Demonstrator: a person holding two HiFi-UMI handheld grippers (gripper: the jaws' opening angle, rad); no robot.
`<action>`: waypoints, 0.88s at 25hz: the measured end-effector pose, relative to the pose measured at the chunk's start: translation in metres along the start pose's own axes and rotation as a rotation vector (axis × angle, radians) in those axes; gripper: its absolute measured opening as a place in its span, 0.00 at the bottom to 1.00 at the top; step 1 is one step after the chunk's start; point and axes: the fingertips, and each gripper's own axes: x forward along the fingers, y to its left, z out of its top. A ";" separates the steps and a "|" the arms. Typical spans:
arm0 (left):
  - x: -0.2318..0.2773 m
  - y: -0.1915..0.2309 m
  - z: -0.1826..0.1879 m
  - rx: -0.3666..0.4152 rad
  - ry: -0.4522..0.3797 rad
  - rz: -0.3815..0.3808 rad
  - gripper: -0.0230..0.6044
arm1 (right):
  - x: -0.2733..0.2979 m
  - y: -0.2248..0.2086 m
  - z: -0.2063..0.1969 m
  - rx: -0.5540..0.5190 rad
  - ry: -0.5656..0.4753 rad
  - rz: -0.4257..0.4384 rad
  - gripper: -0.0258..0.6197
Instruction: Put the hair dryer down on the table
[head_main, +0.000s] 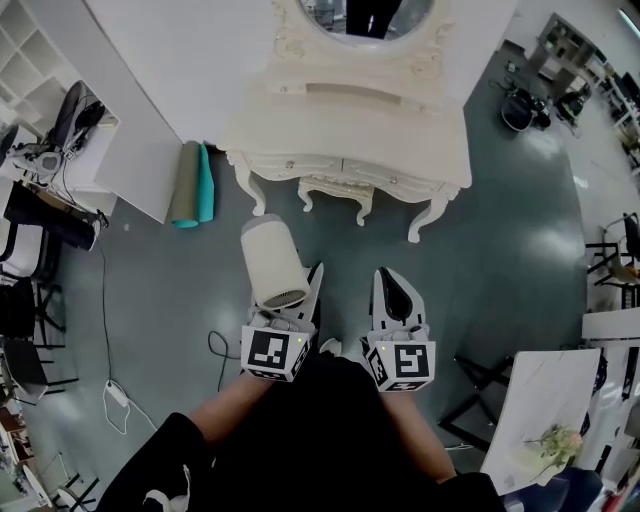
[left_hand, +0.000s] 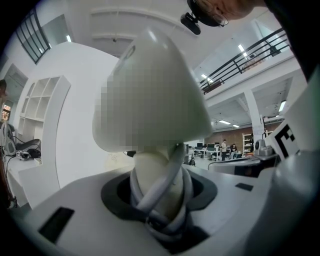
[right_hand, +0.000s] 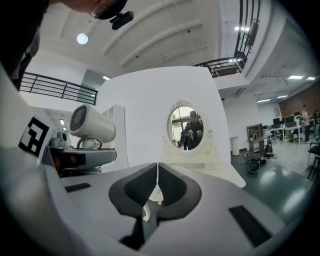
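A cream hair dryer (head_main: 272, 262) stands upright in my left gripper (head_main: 291, 292), barrel up and pointing ahead. In the left gripper view the jaws are shut on its handle (left_hand: 159, 182), which has the grey cord (left_hand: 167, 172) wound round it, and the barrel (left_hand: 165, 90) fills the view above. My right gripper (head_main: 396, 288) is beside it on the right, shut and empty, its pads meeting in the right gripper view (right_hand: 158, 182). That view also shows the hair dryer (right_hand: 92, 124) at the left. The cream dressing table (head_main: 400, 130) with an oval mirror (right_hand: 186, 124) stands ahead of both grippers.
A rolled teal and grey mat (head_main: 190, 185) stands on the floor left of the dressing table, against a white partition (head_main: 140, 160). A cable and plug (head_main: 116, 396) lie on the floor at the left. A white table with flowers (head_main: 540, 400) is at the lower right.
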 end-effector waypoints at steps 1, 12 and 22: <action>0.004 0.001 -0.001 0.000 0.004 -0.004 0.32 | 0.003 -0.002 0.000 0.001 0.002 -0.004 0.07; 0.078 0.028 0.000 -0.002 0.017 -0.039 0.32 | 0.073 -0.027 -0.001 -0.015 0.053 0.001 0.07; 0.164 0.069 0.000 -0.041 0.039 -0.068 0.32 | 0.149 -0.061 0.001 0.005 0.107 -0.008 0.07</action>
